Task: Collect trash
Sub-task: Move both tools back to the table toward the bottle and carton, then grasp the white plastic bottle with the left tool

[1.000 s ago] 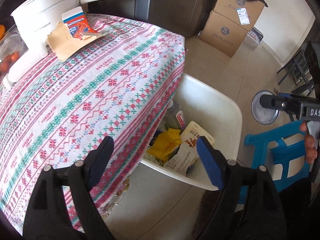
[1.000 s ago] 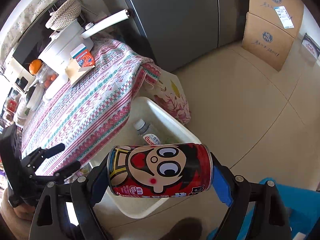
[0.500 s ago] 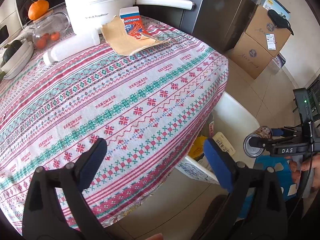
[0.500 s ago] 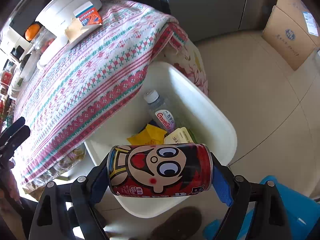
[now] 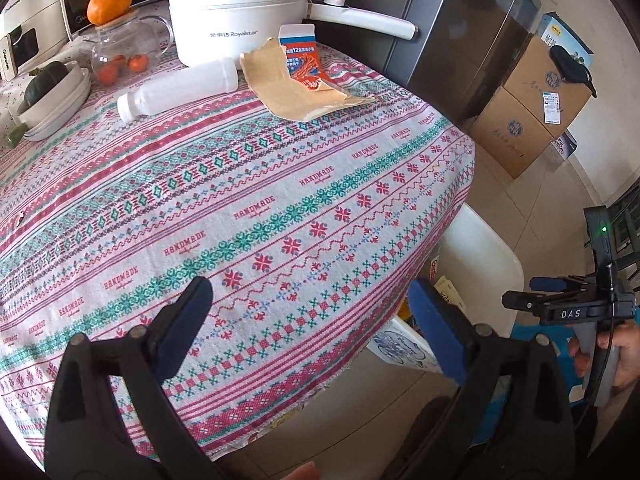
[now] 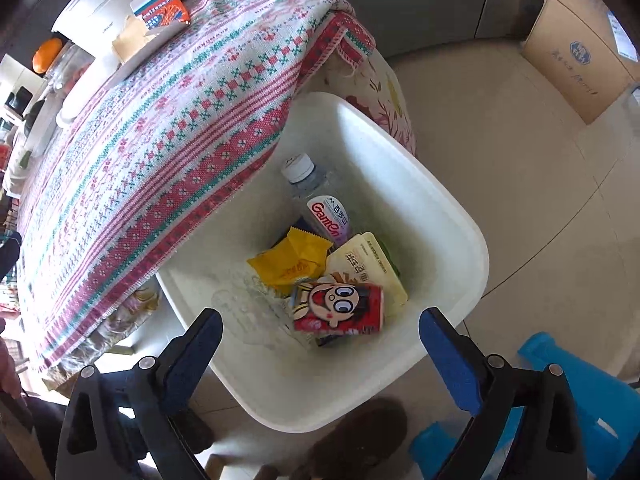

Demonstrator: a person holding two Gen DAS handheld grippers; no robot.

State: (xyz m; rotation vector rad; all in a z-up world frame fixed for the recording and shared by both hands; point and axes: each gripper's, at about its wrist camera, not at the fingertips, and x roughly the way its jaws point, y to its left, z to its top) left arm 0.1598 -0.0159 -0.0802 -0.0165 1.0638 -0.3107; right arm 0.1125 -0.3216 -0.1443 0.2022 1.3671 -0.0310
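While the right gripper [image 6: 320, 344] hangs over the white bin [image 6: 460, 240] at frame centre, its fingers are opening with nothing between them; the red cartoon-face can [image 6: 338, 308] lies in the bin below, on a yellow wrapper [image 6: 292, 260] and a cream packet [image 6: 368, 264], beside a clear plastic bottle [image 6: 320, 204]. Over the patterned tabletop [image 5: 240, 208], the left gripper [image 5: 308, 328] has fingers spread wide and empty. At upper centre of the left view, a white bottle [image 5: 176, 88], torn brown paper [image 5: 292, 88] and a red-and-white carton [image 5: 302, 56] lie before a white electric pot [image 5: 236, 8].
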